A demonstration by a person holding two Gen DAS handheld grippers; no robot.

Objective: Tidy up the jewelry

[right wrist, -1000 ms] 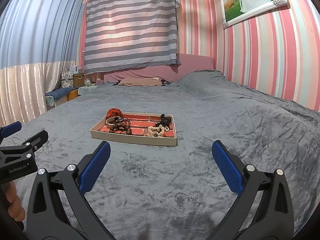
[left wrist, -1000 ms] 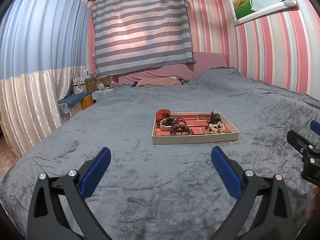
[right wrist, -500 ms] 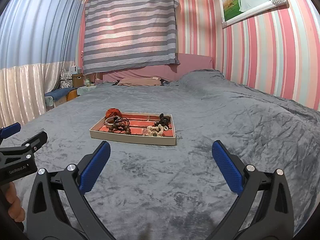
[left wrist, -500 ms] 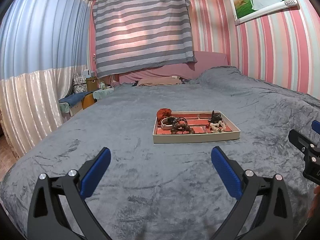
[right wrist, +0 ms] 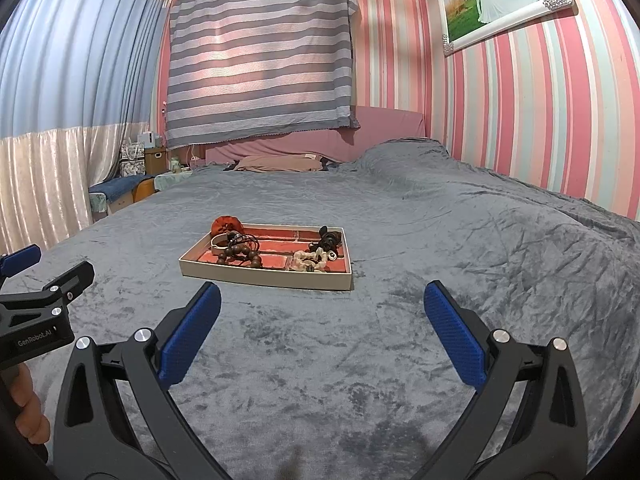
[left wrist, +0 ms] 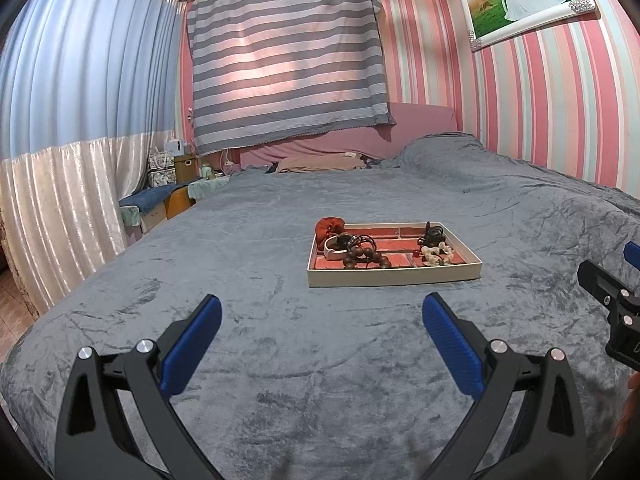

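Nearest the cameras, the left gripper (left wrist: pixel 322 314), black-framed with blue ribbed pads, is spread wide and holds nothing; it hovers over the grey plush bedspread (left wrist: pixel 256 336), well short of the jewelry. The right gripper (right wrist: pixel 322 304), of the same build, is likewise splayed wide and empty, and each shows at the edge of the other's view, so the two are held side by side, level and facing forward. Judging by this, both are kept clear and ready, aimed toward the work rather than engaged with it.

Farther out, near the middle of the bed, lies the shallow cream-walled rectangular tray with a red compartmented lining (left wrist: pixel 394 278). Its long axis runs roughly left to right across the left view, one long wall facing the grippers; in the right view it sits left of centre and skews slightly. The flat bedspread gives it a steady seat within reach of both hands.

Inside, at the left end, a brown wooden bead bracelet (left wrist: pixel 366 258) lies tangled with a white bangle (left wrist: pixel 332 249) and dark cords, and an orange-red fabric scrunchie (left wrist: pixel 330 226) sits at the far left corner, on the rim. At the right end lie a pale cream bead bracelet (left wrist: pixel 436 251) and a black piece (left wrist: pixel 431 234) behind it. Which compartment each occupies I cannot tell, so whether this is sorted or still jumbled stays open.

Beyond are a pink headboard and a striped grey curtain.
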